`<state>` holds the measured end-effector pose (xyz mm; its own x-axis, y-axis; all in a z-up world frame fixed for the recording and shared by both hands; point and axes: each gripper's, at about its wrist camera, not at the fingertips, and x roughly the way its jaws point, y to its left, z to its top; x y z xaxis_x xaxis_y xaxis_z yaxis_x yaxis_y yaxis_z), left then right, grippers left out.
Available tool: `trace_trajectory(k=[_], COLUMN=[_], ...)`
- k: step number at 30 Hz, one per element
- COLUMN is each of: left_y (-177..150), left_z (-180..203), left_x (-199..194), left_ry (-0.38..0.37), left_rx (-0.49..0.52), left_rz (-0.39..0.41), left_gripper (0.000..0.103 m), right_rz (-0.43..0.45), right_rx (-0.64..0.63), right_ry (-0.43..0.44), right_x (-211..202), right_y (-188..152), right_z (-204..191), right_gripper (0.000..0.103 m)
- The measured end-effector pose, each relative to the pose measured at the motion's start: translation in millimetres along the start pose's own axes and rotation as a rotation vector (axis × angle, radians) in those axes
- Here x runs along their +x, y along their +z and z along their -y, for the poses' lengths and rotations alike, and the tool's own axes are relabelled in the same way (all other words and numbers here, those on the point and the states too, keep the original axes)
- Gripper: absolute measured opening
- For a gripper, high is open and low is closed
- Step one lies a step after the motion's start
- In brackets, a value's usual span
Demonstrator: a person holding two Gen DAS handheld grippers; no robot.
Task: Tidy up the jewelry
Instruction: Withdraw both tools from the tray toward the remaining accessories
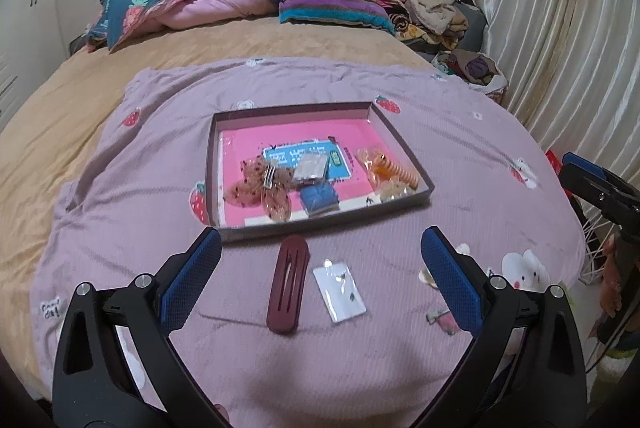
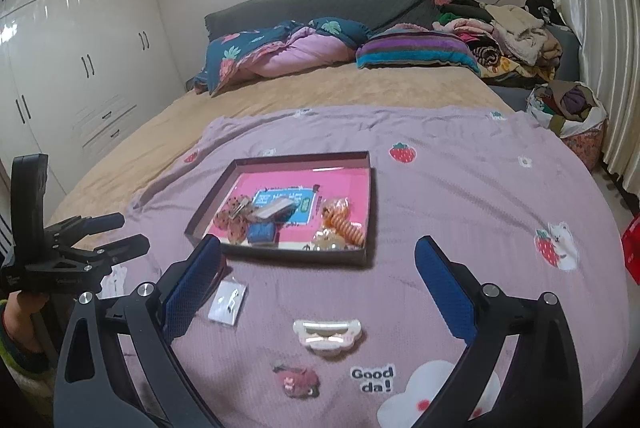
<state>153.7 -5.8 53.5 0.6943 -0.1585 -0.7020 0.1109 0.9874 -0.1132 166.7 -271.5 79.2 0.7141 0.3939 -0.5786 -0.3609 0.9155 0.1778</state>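
Observation:
A shallow dark box [image 1: 224, 232] with a pink lining lies on the mauve blanket [image 1: 160, 155]. It holds a spotted bow clip [image 1: 260, 187], a blue piece [image 1: 319, 197], a silvery packet [image 1: 309, 167] and an orange spiral tie [image 1: 394, 169]. My left gripper [image 1: 321, 234] is open just short of the box, over a maroon hair clip [image 1: 289, 284] and a clear earring packet [image 1: 340, 288]. My right gripper [image 2: 318, 244] is open too. A white hair clip [image 2: 327, 335] lies below and between its fingers, and the same packet [image 2: 228, 302] sits by its left finger.
Folded quilts [image 2: 288, 51] and a clothes pile [image 2: 516, 27] lie at the head of the bed. Wardrobes [image 2: 80, 39] stand left, a curtain [image 1: 560, 39] right. A small bow clip [image 1: 434, 314] lies on the blanket. The left gripper [image 2: 134, 230] shows at the right view's left edge.

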Motion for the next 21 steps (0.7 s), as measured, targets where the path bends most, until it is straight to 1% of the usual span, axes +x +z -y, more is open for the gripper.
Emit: trace_trajectory(k=[10, 18, 21], left_y=[-27, -47, -56], left_z=[0, 7, 11], left_x=[2, 5, 11], left_ry=[0.017, 0.024, 0.019], left_rx=[-0.006, -0.001, 0.006], left_rz=[-0.026, -0.051, -0.073], left_gripper=[0.093, 0.093, 0.093], right_rz=[-0.030, -0.058, -0.078], right_rx=[-0.013, -0.023, -0.033], right_ry=[0.017, 0.026, 0.025], right_x=[-4, 1, 5], right_y=[-30, -50, -58], right_z=[-6, -8, -7], right_gripper=[0.097, 0.097, 0.097])
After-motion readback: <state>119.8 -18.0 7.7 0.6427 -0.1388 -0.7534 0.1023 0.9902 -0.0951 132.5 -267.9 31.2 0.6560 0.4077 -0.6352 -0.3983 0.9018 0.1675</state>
